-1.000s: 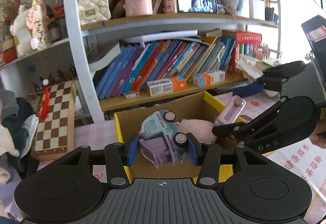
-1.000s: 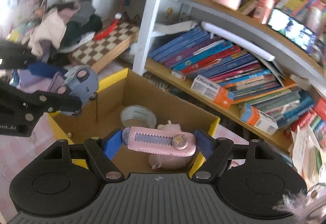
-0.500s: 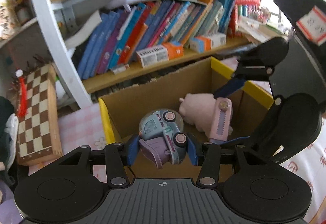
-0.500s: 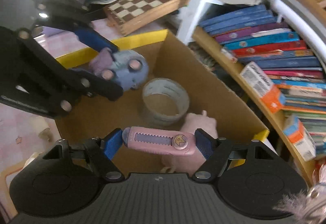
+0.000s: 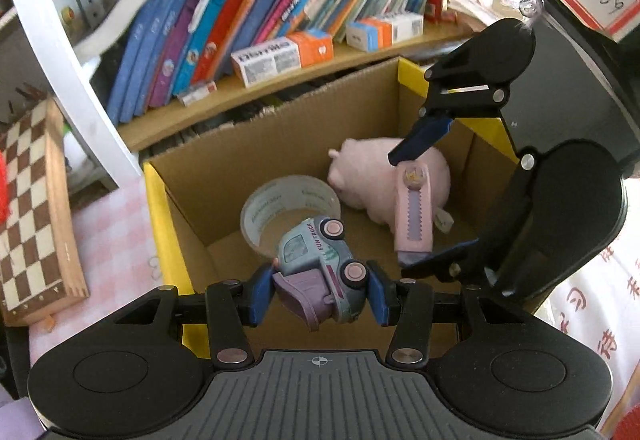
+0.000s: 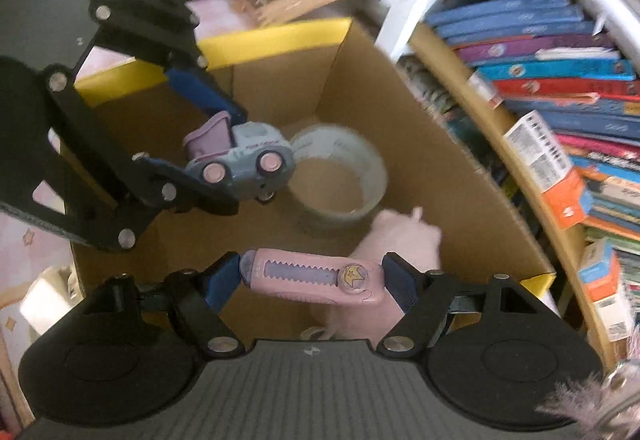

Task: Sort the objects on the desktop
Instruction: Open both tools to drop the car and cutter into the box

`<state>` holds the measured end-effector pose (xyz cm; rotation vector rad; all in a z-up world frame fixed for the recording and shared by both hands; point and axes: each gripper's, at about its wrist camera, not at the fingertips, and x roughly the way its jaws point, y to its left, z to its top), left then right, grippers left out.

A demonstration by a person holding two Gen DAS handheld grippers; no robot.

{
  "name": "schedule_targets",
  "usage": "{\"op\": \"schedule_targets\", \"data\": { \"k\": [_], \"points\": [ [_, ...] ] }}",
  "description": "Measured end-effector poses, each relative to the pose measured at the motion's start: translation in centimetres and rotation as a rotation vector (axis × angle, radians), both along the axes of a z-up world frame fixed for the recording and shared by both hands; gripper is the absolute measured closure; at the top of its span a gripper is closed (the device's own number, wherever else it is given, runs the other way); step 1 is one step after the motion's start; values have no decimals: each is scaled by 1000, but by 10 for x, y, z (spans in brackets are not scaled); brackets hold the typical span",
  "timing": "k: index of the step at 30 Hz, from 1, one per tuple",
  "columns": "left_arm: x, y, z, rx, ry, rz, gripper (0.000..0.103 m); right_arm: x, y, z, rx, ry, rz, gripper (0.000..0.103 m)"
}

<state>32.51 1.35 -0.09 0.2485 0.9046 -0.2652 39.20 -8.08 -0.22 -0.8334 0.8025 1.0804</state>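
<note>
Drop-off step: left gripper (image 5: pixel 320 290) clamped on the toy truck (image 5: pixel 320 268), right gripper (image 6: pixel 312 276) clamped on the pink cutter (image 6: pixel 314 274), both hanging over the open box (image 5: pixel 280 128) above tape roll (image 5: pixel 288 206) and plush pig (image 5: pixel 360 176) — next, lower and let go.

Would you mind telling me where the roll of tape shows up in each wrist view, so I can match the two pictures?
Left wrist view: the roll of tape lies on the cardboard box floor, centre, just behind the toy truck held by the left gripper.
Right wrist view: the tape sits at centre, right of the truck.
Shared landmark: the pink plush pig beside it.
</note>
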Motion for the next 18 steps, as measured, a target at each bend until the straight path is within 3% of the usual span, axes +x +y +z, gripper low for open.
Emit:
{"op": "schedule_targets", "data": {
  "k": [14,18],
  "points": [
    [3,-10,-10,101,20,-35,55,-3,11,-15,-36,-7,75,26],
    [2,-9,-8,91,11,-28,51,-1,12,-14,-35,-15,80,24]
  ]
}}
